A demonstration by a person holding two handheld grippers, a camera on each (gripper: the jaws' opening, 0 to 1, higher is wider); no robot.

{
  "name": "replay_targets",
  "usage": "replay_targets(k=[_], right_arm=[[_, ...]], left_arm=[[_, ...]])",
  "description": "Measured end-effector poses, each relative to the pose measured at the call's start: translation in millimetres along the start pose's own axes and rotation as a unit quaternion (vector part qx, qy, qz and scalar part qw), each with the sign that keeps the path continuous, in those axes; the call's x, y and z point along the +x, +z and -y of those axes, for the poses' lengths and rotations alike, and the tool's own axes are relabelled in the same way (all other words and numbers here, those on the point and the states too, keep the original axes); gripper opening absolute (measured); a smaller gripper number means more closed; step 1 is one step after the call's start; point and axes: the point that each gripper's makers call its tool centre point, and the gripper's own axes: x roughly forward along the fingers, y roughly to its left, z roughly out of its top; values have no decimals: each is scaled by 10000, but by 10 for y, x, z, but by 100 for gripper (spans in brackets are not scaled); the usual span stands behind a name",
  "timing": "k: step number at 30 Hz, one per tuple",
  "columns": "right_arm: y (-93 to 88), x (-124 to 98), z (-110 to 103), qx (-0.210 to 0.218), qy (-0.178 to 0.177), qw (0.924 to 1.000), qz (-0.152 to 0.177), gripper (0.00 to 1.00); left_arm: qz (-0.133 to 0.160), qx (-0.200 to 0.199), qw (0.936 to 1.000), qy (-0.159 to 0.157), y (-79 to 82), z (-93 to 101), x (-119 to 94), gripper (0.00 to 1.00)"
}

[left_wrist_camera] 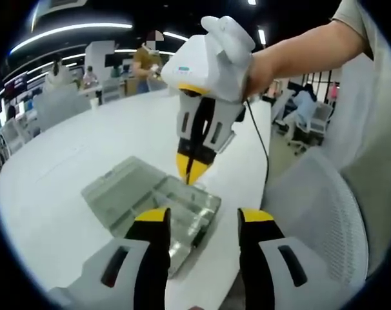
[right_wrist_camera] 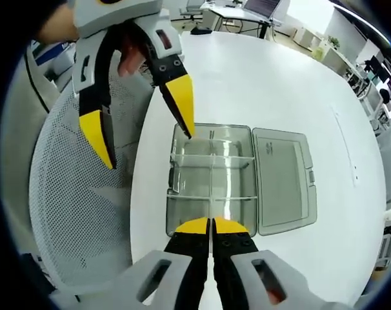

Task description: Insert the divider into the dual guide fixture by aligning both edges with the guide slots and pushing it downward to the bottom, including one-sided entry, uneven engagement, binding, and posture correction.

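two grippers over clear box (right_wrist_camera: 211, 177): right gripper (right_wrist_camera: 211, 226) pinched shut above its near edge, perhaps on a thin divider; left gripper (right_wrist_camera: 144, 123) open, empty, beside far edge.

Compartment box (right_wrist_camera: 211, 181) on table (right_wrist_camera: 279, 84) near its edge, lid (right_wrist_camera: 282, 177) open flat beside it (chair (right_wrist_camera: 79, 213) alongside)
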Motion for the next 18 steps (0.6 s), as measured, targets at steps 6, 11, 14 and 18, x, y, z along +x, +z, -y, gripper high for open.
replay_targets(k=[6, 11, 14, 18], right_arm=[[-26, 14, 32, 32, -25, 10000, -30, 0], [-52, 21, 31, 21, 6, 10000, -56, 0], [-66, 26, 31, -22, -15, 9999, -107, 0], [-69, 26, 27, -39, -20, 9999, -150, 0]], left_arm=[[-5, -6, 10000, 4, 1, 2, 0, 40], [-5, -11, 10000, 5, 3, 7, -4, 39], [2, -24, 10000, 11, 10, 9, -1, 39], [12, -29, 10000, 13, 18, 13, 2, 39]])
